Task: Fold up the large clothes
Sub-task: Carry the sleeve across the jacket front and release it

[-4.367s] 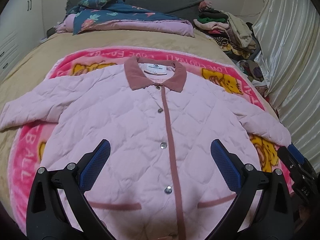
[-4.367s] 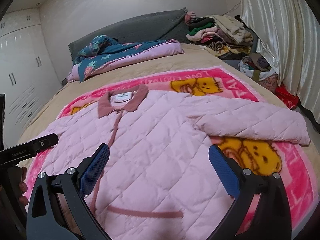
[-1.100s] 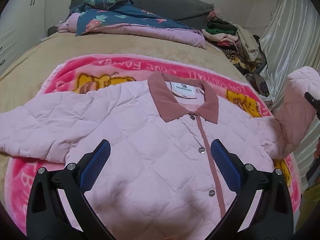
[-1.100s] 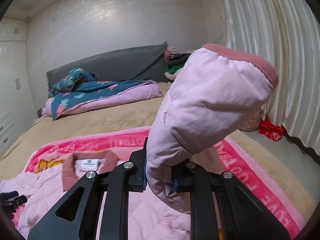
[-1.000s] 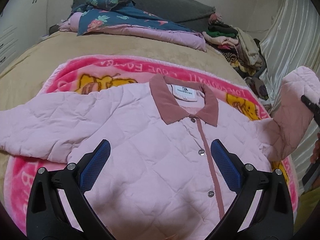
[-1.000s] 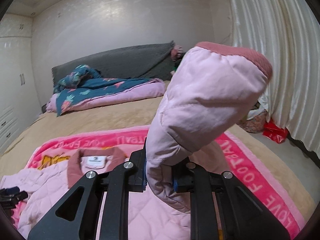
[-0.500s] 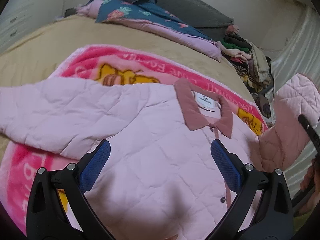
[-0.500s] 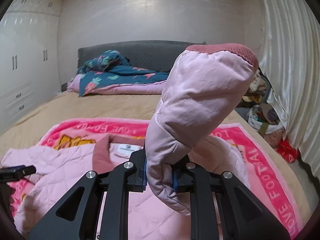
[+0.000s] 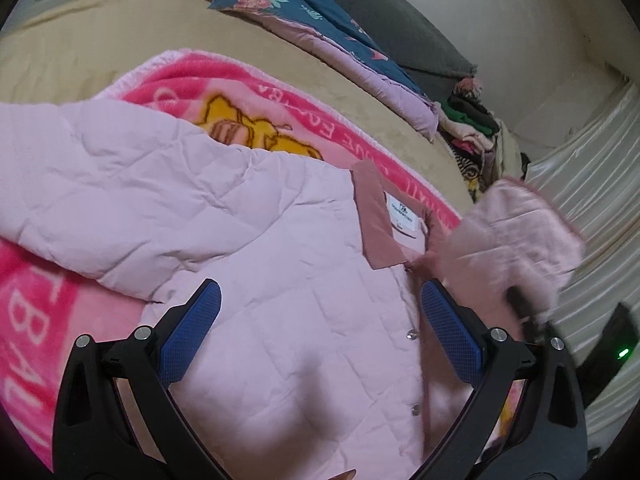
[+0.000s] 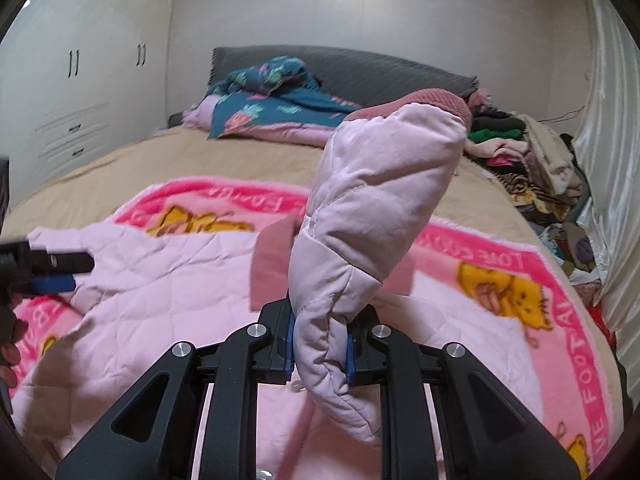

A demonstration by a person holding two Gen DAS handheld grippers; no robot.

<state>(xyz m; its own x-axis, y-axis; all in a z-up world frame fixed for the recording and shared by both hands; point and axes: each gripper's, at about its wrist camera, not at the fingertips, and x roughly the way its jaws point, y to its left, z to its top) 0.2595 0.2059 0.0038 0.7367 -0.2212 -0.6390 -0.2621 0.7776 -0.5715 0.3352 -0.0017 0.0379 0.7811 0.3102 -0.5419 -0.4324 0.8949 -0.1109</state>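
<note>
A pale pink quilted jacket [image 9: 288, 280] with a dusty-rose collar [image 9: 372, 220] lies front up on a pink cartoon blanket [image 9: 36, 320]. My right gripper [image 10: 320, 342] is shut on the jacket's right sleeve [image 10: 376, 216], which stands up with its rose cuff on top and hangs above the jacket's chest, close to the collar. In the left wrist view that lifted sleeve [image 9: 516, 236] shows at the right. My left gripper [image 9: 316, 328] hovers open over the jacket's chest, near the other sleeve [image 9: 100, 184] that lies spread to the left.
The blanket covers a tan bed [image 10: 248, 156]. A folded floral quilt [image 10: 272, 108] lies at the dark headboard. A heap of clothes [image 10: 532, 160] sits at the bed's far right by a pale curtain [image 10: 608, 160]. White wardrobes [image 10: 80, 80] stand at left.
My right gripper has carried the held sleeve leftward and down, from beside the bed's right edge to over the jacket near its collar. My left gripper moved left and rolled, still open.
</note>
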